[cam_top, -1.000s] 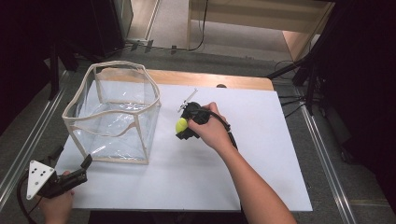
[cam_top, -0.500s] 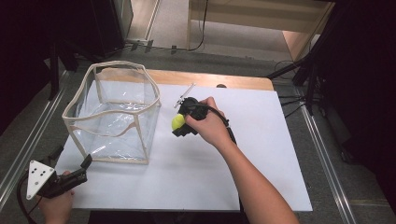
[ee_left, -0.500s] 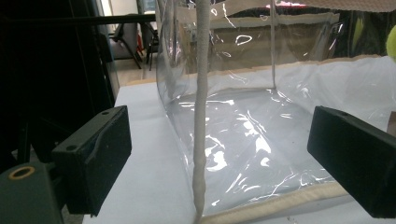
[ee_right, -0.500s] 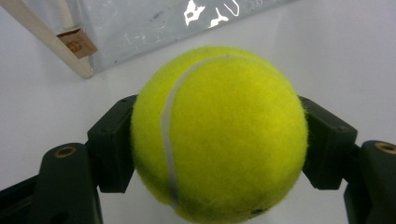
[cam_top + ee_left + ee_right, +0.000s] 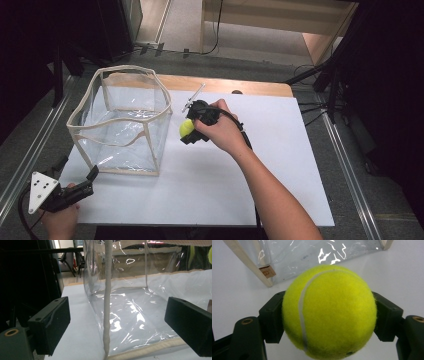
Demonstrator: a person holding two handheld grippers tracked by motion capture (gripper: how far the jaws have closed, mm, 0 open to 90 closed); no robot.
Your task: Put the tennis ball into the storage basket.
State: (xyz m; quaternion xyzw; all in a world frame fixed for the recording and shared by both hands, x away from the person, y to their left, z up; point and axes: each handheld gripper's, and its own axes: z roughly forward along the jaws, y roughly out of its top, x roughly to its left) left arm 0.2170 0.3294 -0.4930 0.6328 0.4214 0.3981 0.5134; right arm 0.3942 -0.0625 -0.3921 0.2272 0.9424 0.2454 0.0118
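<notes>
My right gripper (image 5: 192,126) has its jaws clamped on either side of a yellow-green tennis ball (image 5: 329,310), holding it above the white bench (image 5: 260,165) just beside the near right corner of the clear plastic bin (image 5: 122,122) with cream edging. My left gripper (image 5: 75,190) sits low at the bench's near left corner, its jaws spread wide with nothing between them, pointing at the bin's near corner seam (image 5: 107,302).
</notes>
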